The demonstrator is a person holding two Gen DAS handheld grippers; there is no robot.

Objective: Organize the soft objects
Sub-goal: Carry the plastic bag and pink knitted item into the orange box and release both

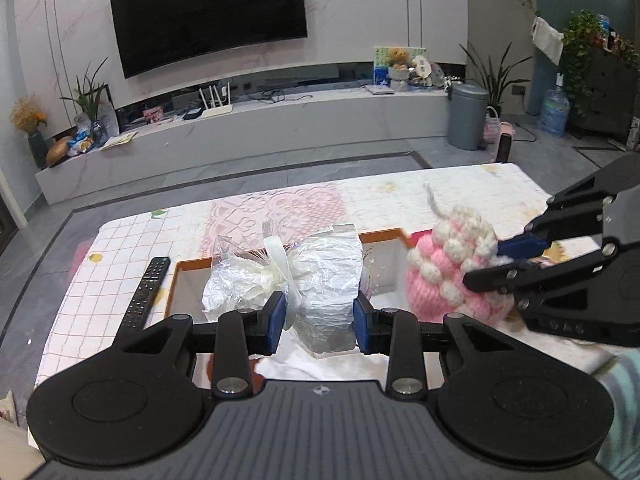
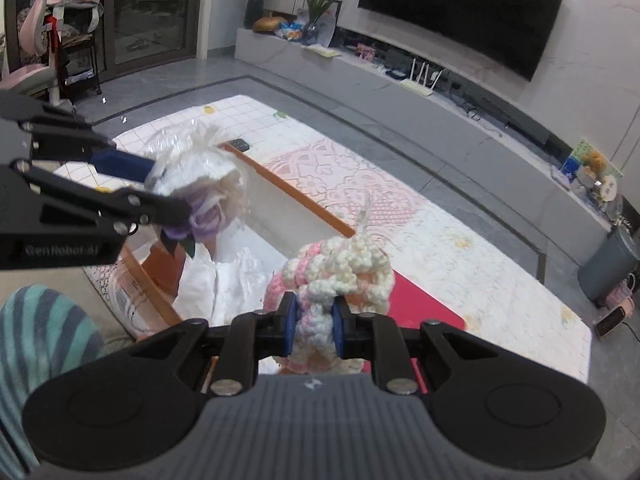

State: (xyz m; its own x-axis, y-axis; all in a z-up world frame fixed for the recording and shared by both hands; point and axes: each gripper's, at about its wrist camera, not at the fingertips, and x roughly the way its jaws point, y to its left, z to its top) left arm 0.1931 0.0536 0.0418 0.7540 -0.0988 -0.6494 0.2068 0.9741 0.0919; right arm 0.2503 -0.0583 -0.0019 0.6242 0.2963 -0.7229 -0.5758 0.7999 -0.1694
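Both hands are now in the carrying step: each one holds a soft thing in the air over the orange-rimmed box [image 1: 384,233], which stands open on the surface [image 1: 120,240] with the patterned cloth.

The left gripper [image 1: 320,316] has its jaws clenched on a wrapped flower bundle [image 1: 316,280], a crinkled clear and white wrapping tied with a cream ribbon. In the right wrist view a purple flower shows at one end of it. The bundle hangs above the left part of the box.

The right gripper [image 2: 314,320] has its jaws pressed on a pink and white crocheted piece [image 2: 336,272], which looks like a knitted hat or a toy; I cannot tell which. It is above the right edge of the box, near a red mat [image 2: 424,304].

Inside the box some white soft material [image 2: 232,280] already lies.

A black remote control [image 1: 146,292] lies just beside the box on the left.

The next move, I think, is to lower each thing into the box and only then loosen the jaws. The wrapping is thin, so it needs a gentle set-down, and the two grippers are near each other, so it may be better to go one after another.
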